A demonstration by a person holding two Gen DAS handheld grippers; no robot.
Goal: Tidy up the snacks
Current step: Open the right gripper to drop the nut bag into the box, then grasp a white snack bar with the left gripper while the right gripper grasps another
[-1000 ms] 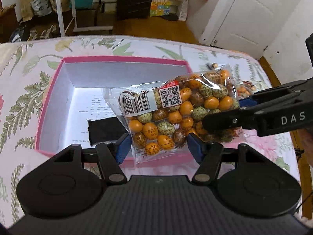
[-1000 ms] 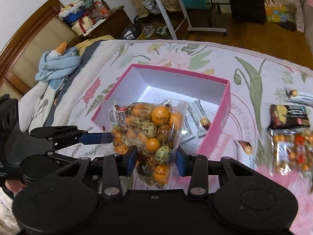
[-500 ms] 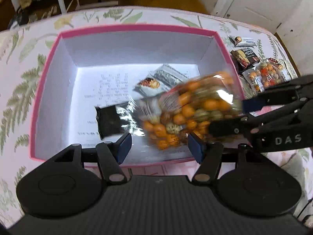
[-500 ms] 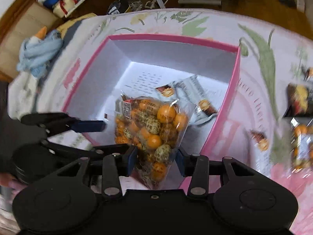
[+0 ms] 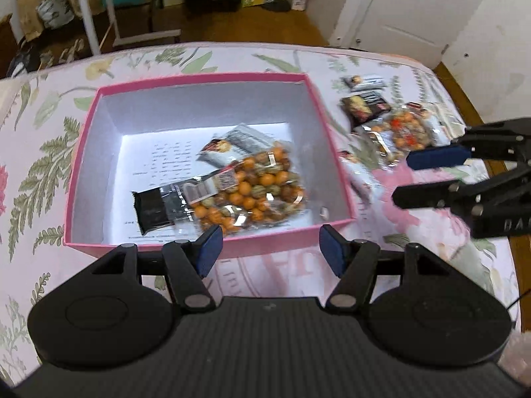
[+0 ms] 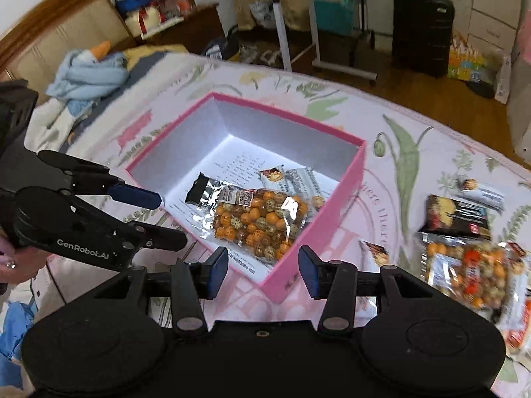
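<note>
Now candy bag [image 6: 262, 222] in pink box [image 6: 351, 179], R gripper [image 6: 262, 267] empty.

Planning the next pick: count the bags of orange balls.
2: one bag lies inside the pink box; a second bag lies on the bedspread beside it. Others may be hidden.

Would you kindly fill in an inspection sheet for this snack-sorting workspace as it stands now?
Surface: floral bedspread.
Job's things: pink box holds a bag of orange balls, a dark packet and pale wrappers; more snack packets lie outside it.
Clutter: blue cloth bundle.
Grippers: left tongs open, empty; right tongs open, empty, just been opening.
Cables: nothing seen.
Surroundings: white door, black suitcase.
</note>
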